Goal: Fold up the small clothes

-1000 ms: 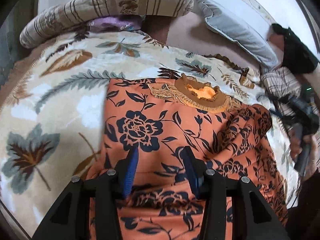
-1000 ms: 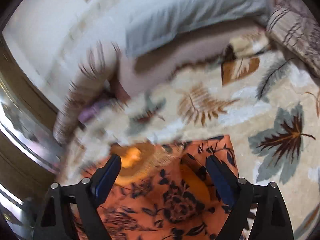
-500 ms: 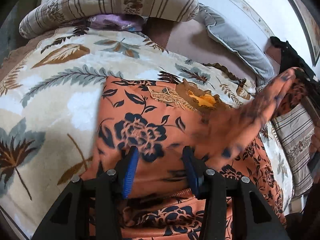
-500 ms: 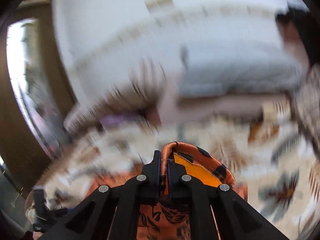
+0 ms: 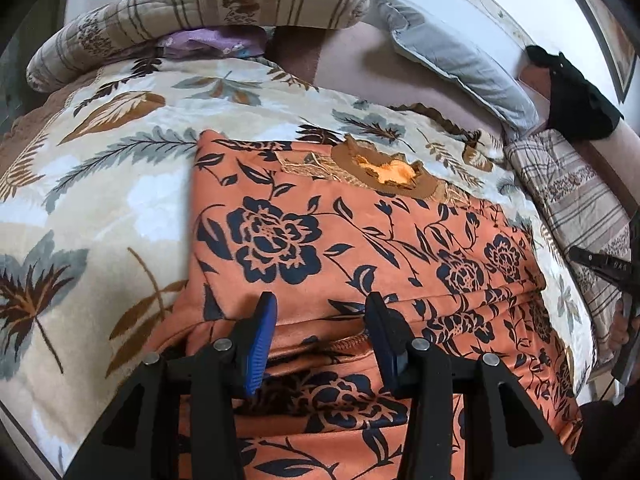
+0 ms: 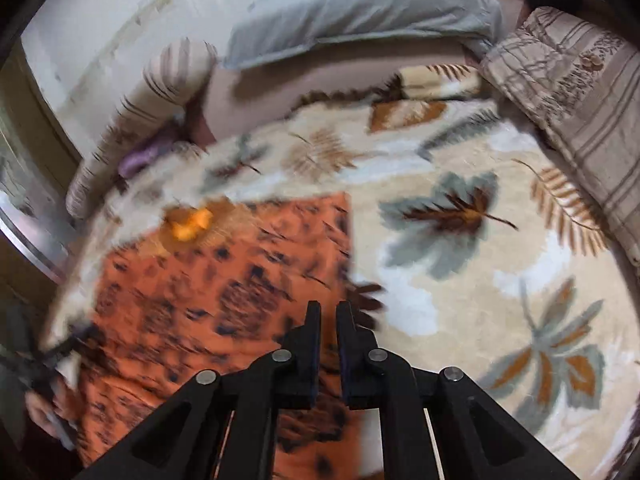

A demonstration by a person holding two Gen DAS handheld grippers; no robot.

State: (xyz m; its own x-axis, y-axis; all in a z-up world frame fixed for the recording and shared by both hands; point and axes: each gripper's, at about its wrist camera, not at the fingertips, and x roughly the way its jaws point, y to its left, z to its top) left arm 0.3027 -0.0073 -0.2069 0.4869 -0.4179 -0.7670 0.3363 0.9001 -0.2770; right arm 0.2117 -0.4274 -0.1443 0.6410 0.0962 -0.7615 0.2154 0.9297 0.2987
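An orange garment (image 5: 360,240) with dark blue flowers lies flat on the leaf-patterned blanket (image 5: 100,200), its embroidered neckline (image 5: 388,170) at the far end. A folded layer crosses its near part. My left gripper (image 5: 322,312) stands half open just over that folded edge, and its blue pads (image 5: 264,332) press on nothing. In the right wrist view the garment (image 6: 224,288) is blurred. My right gripper (image 6: 328,306) is shut above its right edge, and I see no cloth between its fingers. From the left wrist view the right gripper (image 5: 588,258) is at the far right, clear of the garment.
A grey pillow (image 5: 452,64) and a striped bolster (image 5: 200,4) lie along the wall, with a purple cloth (image 5: 208,40) under the bolster. A striped folded blanket (image 5: 580,204) and a black item (image 5: 576,96) sit at the right. A hand (image 5: 620,328) holds the right gripper.
The right gripper closed on the garment's right side, lifted it across, and now is off to the right without cloth. The garment lies flat again. The left gripper stayed put.
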